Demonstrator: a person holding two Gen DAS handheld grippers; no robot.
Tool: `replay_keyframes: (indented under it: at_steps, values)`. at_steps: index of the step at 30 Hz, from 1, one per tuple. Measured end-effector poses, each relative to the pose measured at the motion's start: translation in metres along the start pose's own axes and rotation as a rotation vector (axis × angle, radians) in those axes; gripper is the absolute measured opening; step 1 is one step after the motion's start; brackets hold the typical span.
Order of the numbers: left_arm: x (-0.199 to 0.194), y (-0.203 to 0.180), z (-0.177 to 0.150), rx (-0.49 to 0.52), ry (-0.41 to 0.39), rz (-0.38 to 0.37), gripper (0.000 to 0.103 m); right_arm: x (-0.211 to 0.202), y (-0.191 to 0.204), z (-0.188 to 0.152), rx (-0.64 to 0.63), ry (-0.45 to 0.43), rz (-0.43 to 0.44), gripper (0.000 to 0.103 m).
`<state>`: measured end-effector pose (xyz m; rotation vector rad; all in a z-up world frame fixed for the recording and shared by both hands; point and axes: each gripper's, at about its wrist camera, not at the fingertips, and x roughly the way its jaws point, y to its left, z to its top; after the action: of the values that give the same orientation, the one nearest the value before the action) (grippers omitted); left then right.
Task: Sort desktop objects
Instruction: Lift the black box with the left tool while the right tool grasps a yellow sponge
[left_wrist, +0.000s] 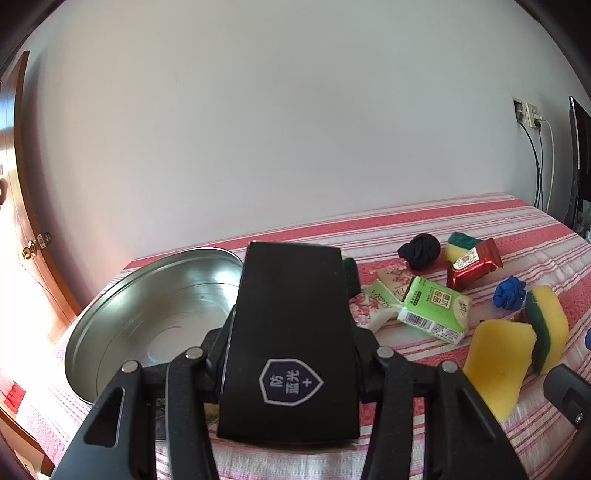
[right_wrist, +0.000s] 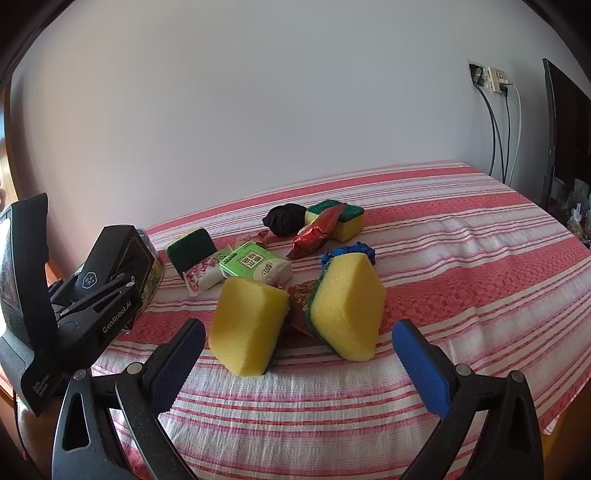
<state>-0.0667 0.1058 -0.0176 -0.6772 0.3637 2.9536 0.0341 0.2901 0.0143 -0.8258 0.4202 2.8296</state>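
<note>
My left gripper (left_wrist: 291, 354) is shut on a black case with a white shield label (left_wrist: 291, 332) and holds it beside a metal basin (left_wrist: 147, 306); the same gripper and case show in the right wrist view (right_wrist: 99, 273). My right gripper (right_wrist: 295, 354) is open and empty, just in front of two yellow sponges with green backs (right_wrist: 247, 325) (right_wrist: 347, 306). A green tissue pack (right_wrist: 255, 267), a floral tissue pack (right_wrist: 203, 277), a red foil packet (right_wrist: 317, 232), a black cloth ball (right_wrist: 284, 219) and a blue cloth ball (right_wrist: 347, 251) lie behind them.
Everything lies on a red and white striped cloth (right_wrist: 461, 266). Two more sponges sit at the back (right_wrist: 347, 218) and left (right_wrist: 190, 251). A wall socket with hanging cables (right_wrist: 495, 81) and a dark screen (right_wrist: 565, 147) stand at the right. A wooden door (left_wrist: 22, 184) is at the left.
</note>
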Motion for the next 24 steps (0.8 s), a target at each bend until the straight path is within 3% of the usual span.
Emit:
replay_keyframes:
  at_steps: [11,17,21,24]
  values:
    - [-0.024,0.054,-0.01,-0.146,-0.001,-0.07,0.048,0.016,0.011,-0.009,0.033,0.057,0.079,0.101]
    - [-0.036,0.077,-0.013,-0.21,-0.018,-0.078,0.048,0.04,0.021,-0.011,0.055,0.129,0.145,0.082]
    - [-0.036,0.086,-0.015,-0.241,-0.021,-0.093,0.048,0.06,0.027,-0.007,0.101,0.164,0.174,0.082]
    - [-0.035,0.095,-0.017,-0.294,-0.016,-0.171,0.048,0.075,0.028,-0.003,0.133,0.185,0.16,0.082]
